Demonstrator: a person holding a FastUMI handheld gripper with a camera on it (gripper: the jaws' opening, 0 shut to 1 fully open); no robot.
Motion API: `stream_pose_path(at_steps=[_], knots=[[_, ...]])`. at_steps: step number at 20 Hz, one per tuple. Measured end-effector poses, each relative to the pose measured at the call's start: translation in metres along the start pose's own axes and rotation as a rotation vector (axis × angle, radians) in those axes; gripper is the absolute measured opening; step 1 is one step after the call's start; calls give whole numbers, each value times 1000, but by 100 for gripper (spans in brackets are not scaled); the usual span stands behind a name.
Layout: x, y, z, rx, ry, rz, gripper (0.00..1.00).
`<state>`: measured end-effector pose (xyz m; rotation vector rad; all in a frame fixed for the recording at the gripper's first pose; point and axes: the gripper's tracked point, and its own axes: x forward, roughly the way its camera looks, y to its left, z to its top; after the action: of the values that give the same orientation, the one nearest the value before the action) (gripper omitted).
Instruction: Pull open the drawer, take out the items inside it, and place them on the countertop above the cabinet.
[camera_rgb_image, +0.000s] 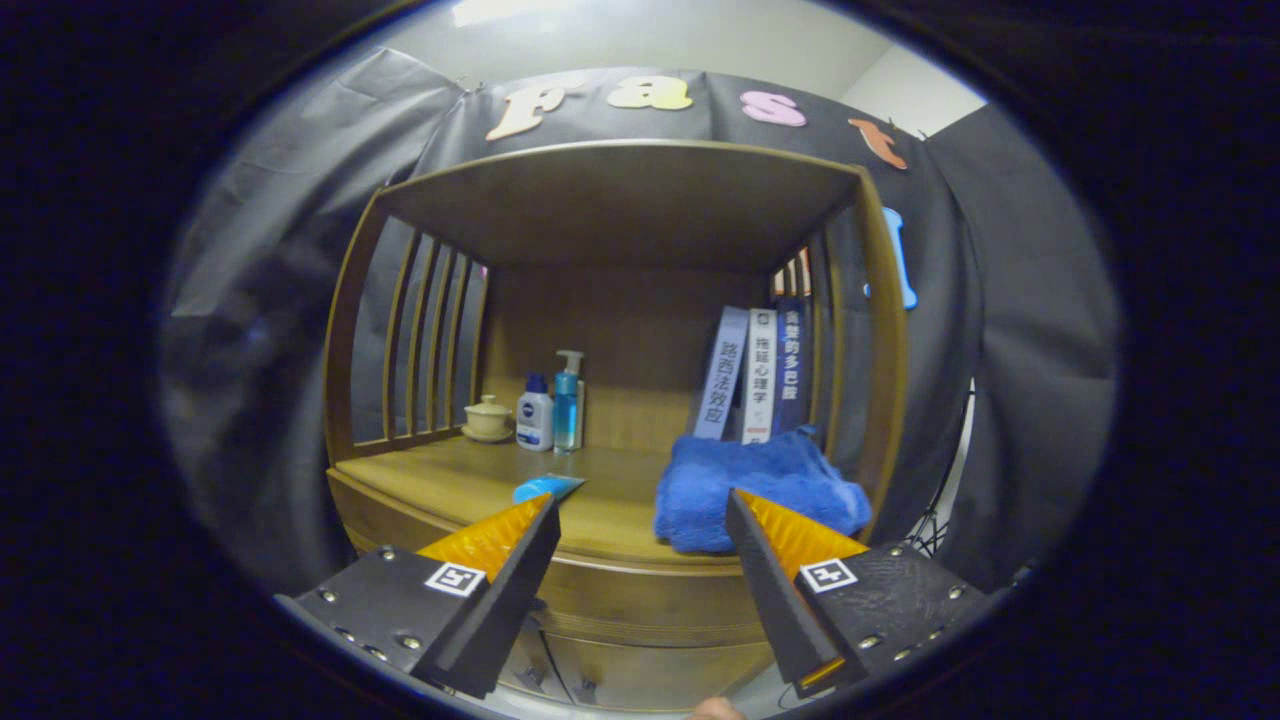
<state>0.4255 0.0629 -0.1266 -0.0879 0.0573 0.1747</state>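
Observation:
My gripper (642, 510) is open, with nothing between its fingers, held in front of a wooden cabinet. Just beyond the fingertips runs the front edge of the countertop (600, 525). A folded blue towel (750, 485) lies on the countertop by the right finger. A blue tube (545, 488) lies on the countertop just past the left fingertip. Below the countertop edge, between the fingers, is the drawer front (640, 600); I cannot tell whether it is pulled out.
At the back left of the countertop stand a small lidded cup (488, 418), a white bottle (534, 413) and a blue pump bottle (567, 405). Three books (755, 375) lean at the back right. Slatted sides and a top shelf (620, 200) enclose the countertop.

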Motion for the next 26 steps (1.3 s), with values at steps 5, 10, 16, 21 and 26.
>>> stream_pose_path(at_steps=[5, 10, 16, 21, 26], knots=[[-37, -65, 12, 115, -55, 16, 98], [-84, -125, 1, 174, -67, 4, 98], [-159, -165, -31, 173, -5, -22, 98], [-195, -172, -41, 86, 9, -47, 99], [-217, -174, -44, 113, 8, -59, 98]])
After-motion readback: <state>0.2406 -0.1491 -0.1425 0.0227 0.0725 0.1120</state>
